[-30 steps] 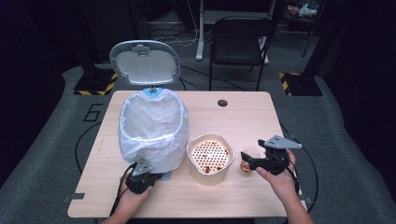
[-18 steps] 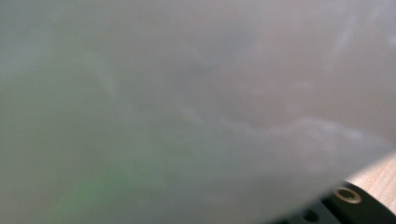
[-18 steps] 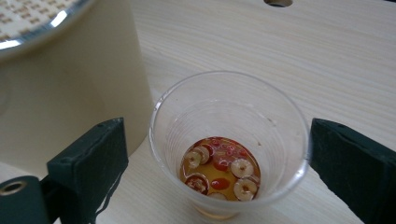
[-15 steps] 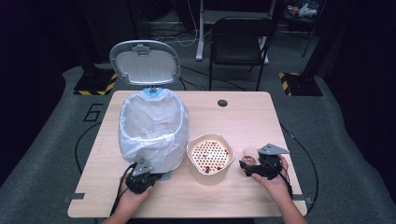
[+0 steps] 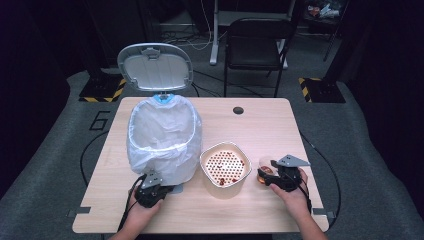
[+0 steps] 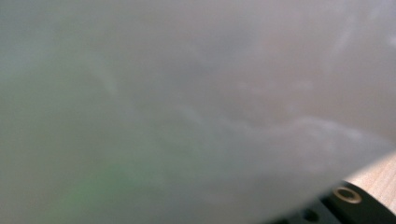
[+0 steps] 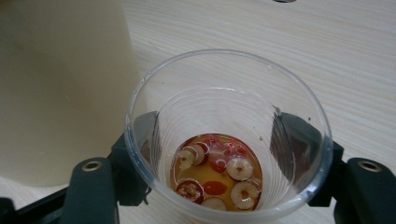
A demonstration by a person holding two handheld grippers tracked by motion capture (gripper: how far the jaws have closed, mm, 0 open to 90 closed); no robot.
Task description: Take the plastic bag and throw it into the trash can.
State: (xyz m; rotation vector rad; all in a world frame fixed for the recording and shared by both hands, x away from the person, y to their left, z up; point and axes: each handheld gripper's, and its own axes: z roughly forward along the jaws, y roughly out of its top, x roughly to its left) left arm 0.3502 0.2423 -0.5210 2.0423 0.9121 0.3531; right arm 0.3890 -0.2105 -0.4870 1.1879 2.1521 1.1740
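Step in hand: taking hold of the cup. Right tool (image 7: 229, 140) has just been closing, its black pads now flanking the clear plastic cup (image 7: 229, 135); whether they press the wall yet I cannot tell. Cup stands upright on the bench (image 5: 260, 125), just right of the cream strainer bowl (image 5: 225, 167), holding amber liquid with sliced red dates. Left tool (image 5: 150, 192) is closed, pinching the white bag (image 5: 162, 135) that lines the bin at the near left. Farther back the bin lid (image 5: 155, 67) stands open. Next move, as I judge it: firm the grip, lift level, then tip over the strainer without spilling.
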